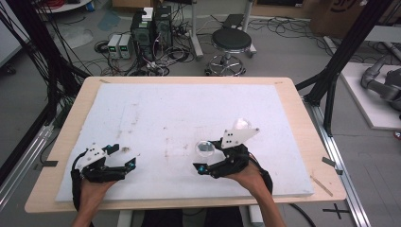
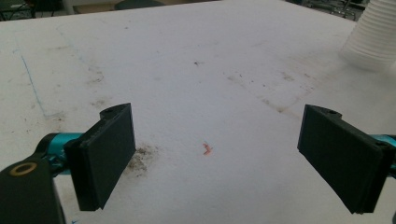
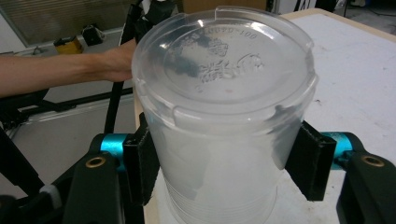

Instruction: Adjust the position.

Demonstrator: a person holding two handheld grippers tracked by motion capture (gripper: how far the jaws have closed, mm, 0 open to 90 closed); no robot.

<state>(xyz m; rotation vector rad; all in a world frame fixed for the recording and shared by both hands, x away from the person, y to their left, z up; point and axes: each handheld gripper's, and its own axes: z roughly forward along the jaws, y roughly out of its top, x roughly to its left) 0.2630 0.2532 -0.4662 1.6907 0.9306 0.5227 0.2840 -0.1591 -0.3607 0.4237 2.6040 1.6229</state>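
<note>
right gripper view: fingers (image 3: 224, 158) clamped on clear cup (image 3: 224, 116); left fingers (image 2: 229, 158) apart.

You had the clear plastic cup (image 3: 224, 121) upside down, its embossed base facing up, walls frosted and ribbed near the rim. It stood upright on the white board, right of centre (image 1: 206, 148), clamped at both sides.

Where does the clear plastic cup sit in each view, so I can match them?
High view: clear plastic cup right of centre, just ahead of the right hand.
Left gripper view: a white ribbed thing at the top right edge; cannot tell if it is this cup.
Right gripper view: centre, clamped between the black jaws.
Shared landmark: the white board.
</note>
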